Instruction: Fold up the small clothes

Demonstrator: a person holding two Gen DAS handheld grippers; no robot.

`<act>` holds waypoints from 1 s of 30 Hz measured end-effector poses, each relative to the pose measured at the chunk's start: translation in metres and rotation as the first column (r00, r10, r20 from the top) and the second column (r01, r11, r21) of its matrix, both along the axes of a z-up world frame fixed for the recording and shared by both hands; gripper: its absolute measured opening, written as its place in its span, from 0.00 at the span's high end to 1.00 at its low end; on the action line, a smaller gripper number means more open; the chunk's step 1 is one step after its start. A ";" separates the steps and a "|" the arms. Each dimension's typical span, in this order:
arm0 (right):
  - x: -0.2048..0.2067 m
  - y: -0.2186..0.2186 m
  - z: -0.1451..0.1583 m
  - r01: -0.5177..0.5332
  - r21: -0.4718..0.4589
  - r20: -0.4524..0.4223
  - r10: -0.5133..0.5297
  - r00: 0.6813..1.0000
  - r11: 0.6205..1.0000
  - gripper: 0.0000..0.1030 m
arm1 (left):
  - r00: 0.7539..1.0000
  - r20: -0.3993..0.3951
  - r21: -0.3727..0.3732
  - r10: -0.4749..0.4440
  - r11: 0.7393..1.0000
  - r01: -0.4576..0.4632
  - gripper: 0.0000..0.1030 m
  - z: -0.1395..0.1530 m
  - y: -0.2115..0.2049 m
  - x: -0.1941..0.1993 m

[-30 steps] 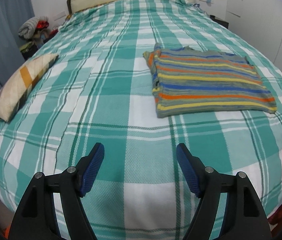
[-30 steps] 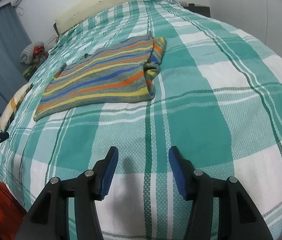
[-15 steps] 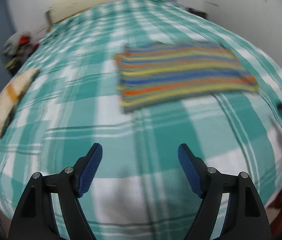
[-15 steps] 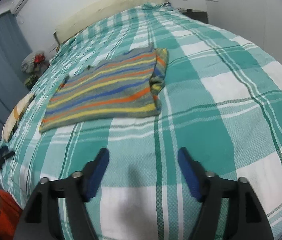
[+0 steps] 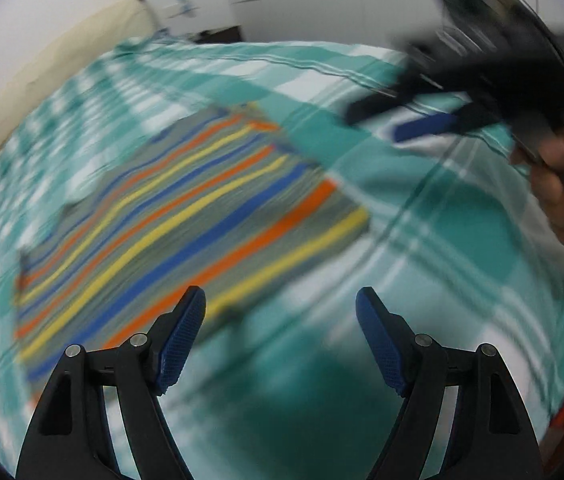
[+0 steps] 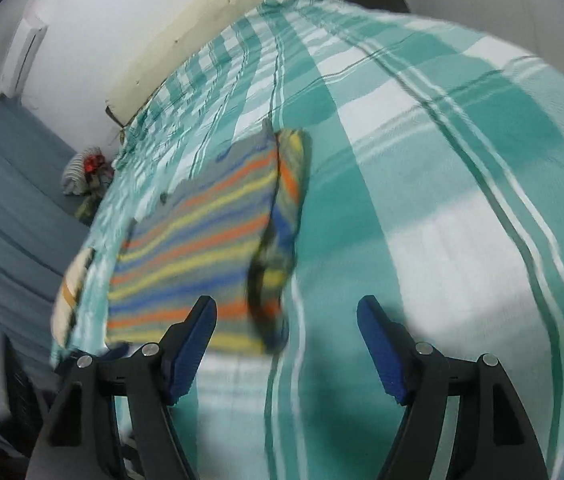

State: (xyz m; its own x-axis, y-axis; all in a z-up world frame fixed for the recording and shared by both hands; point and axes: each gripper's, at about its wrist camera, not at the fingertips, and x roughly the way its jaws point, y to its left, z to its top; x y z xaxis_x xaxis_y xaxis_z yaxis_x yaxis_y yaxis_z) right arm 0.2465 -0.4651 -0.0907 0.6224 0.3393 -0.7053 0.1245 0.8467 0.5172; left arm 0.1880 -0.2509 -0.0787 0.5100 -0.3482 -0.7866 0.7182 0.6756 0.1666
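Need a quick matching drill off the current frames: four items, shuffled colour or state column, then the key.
Items:
1. striped shirt
2. bedspread
3. left gripper
4. curtain

Descriptions:
A. teal and white plaid
B. grey-blue, beside the bed
C. open, nothing between its pads
D. lying flat, one edge folded over

Pairs: 1-D, 2-A, 3-C, 4-B
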 end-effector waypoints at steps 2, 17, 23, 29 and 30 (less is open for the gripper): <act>0.036 -0.011 -0.003 -0.043 0.036 -0.014 0.044 0.999 0.998 0.30 | 0.999 -0.003 0.013 -0.038 0.999 0.038 0.23 -0.016 -0.026 0.011; 0.221 0.019 -0.025 -0.212 0.010 -0.112 0.211 0.971 0.977 0.88 | 0.999 -0.011 -0.203 0.047 0.978 -0.049 0.89 -0.004 -0.019 0.037; 0.212 0.056 0.034 -0.239 -0.024 -0.014 0.239 0.971 0.971 0.88 | 0.981 -0.062 -0.406 0.184 0.893 -0.193 0.89 0.049 0.070 0.029; 0.229 0.177 0.067 -0.366 -0.053 0.029 0.368 0.929 0.929 0.88 | 0.875 -0.261 -0.523 0.408 0.702 -0.483 0.89 0.049 0.195 0.039; 0.233 0.198 0.065 -0.382 -0.064 0.025 0.384 0.923 0.922 0.88 | 0.848 -0.289 -0.522 0.444 0.670 -0.528 0.89 0.043 0.216 0.040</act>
State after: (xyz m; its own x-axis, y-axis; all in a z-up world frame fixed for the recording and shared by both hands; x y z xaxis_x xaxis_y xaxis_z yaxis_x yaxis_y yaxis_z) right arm 0.4796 -0.2671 -0.0254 0.4784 0.5173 -0.7097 -0.2332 0.8539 0.4652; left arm 0.2283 -0.0350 -0.0357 0.6466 -0.4751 -0.5969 0.2458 0.8704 -0.4265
